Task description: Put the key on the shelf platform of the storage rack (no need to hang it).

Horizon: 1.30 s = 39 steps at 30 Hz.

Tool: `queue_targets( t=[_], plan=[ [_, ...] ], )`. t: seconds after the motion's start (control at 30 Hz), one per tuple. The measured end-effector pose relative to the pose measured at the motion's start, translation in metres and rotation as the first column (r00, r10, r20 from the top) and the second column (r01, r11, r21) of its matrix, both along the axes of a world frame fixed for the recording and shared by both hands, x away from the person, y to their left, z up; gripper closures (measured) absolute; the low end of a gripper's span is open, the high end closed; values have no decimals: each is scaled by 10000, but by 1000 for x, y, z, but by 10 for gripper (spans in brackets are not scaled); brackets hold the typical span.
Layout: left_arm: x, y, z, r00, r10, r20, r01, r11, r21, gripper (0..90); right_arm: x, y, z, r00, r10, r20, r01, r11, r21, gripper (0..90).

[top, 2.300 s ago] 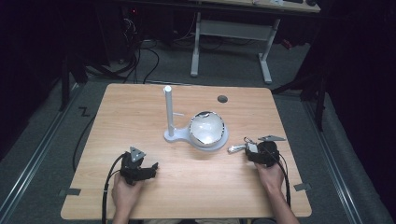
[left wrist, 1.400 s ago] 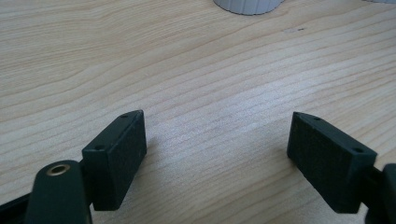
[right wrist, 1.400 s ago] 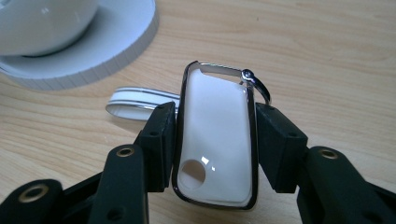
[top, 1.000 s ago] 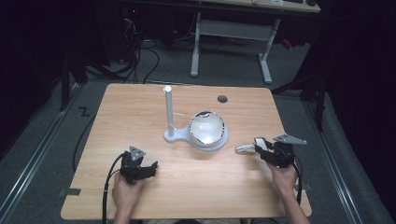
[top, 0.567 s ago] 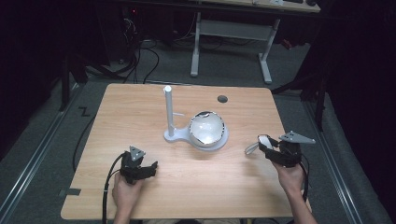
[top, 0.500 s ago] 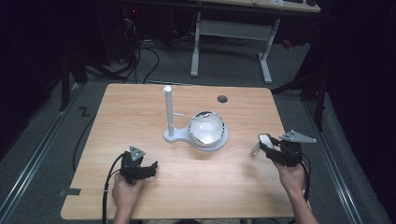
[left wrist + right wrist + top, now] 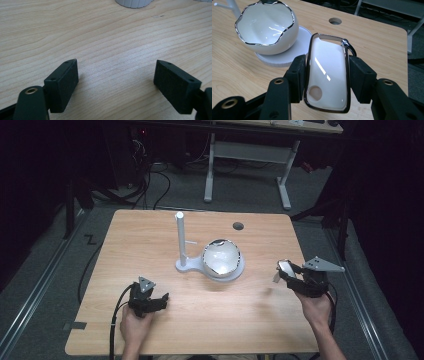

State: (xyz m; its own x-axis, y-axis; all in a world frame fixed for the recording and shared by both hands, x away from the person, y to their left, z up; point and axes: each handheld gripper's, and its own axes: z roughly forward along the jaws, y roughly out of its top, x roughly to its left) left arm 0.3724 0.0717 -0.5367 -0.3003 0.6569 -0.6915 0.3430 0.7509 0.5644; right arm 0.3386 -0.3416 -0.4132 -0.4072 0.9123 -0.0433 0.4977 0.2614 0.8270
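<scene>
The right gripper [image 7: 286, 271] has carried the white case [image 7: 327, 75], clamped between its jaws, rightward from the bowl [image 7: 222, 259]. The left gripper [image 7: 117, 82] rests unmoved, jaws wide and empty.

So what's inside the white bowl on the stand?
The bowl looks empty: its glossy white inside shows only light reflections. The near rim hides a strip of the inner wall. The right gripper holds a white case in front of it.

The table [image 7: 150, 240] is pale wood with a smooth, faintly satiny grain. The egg-shaped bowl [image 7: 268, 30] looks glossy white, like glazed ceramic, with a mirror-bright chrome rim. The white case [image 7: 327, 75] is equally glossy (chrome-edged too). The stand [image 7: 181, 240] seems matt white plastic; the right gripper [image 7: 327, 72] pads are dull black.
</scene>
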Motion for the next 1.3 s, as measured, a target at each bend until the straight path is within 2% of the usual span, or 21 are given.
queue_targets(
  t=[0.27, 0.37, 0.67, 0.8, 0.93, 1.0, 1.3],
  plan=[
    [0, 0, 1, 10000, 58, -53, -58, 9999, -97, 201, 1, 16, 9, 9988, 495, 25, -494, 9984, -284, 517],
    [-1, 0, 1, 10000, 72, -60, -73, 9999, -118, 201, 3, 23, 12, 9969, 781, -97, -782, 9969, -93, 517],
    [-1, 1, 1, 10000, 2, -33, -2, 10000, -89, 201, 4, 45, 23, 9885, 1510, 16, -1510, 9884, -158, 517],
    [-1, 1, 0, 10000, -26, -15, 26, 10000, -23, 201, 5, 56, 33, 9818, 1895, 118, -1894, 9819, -71, 517],
    [-1, 1, 0, 10000, -15, -29, 15, 10000, -44, 201, 7, 61, 36, 9768, 2137, 169, -2140, 9766, 199, 517],
    [-1, 2, 0, 10000, -44, 1, 44, 10000, -22, 201, 9, 69, 38, 9710, 2373, 285, -2381, 9709, 274, 517],
    [-1, 2, 0, 10000, -76, 33, 75, 10000, 35, 204, 16, 85, 43, 9569, 2864, 482, -2879, 9572, 292, 516]
  ],
)
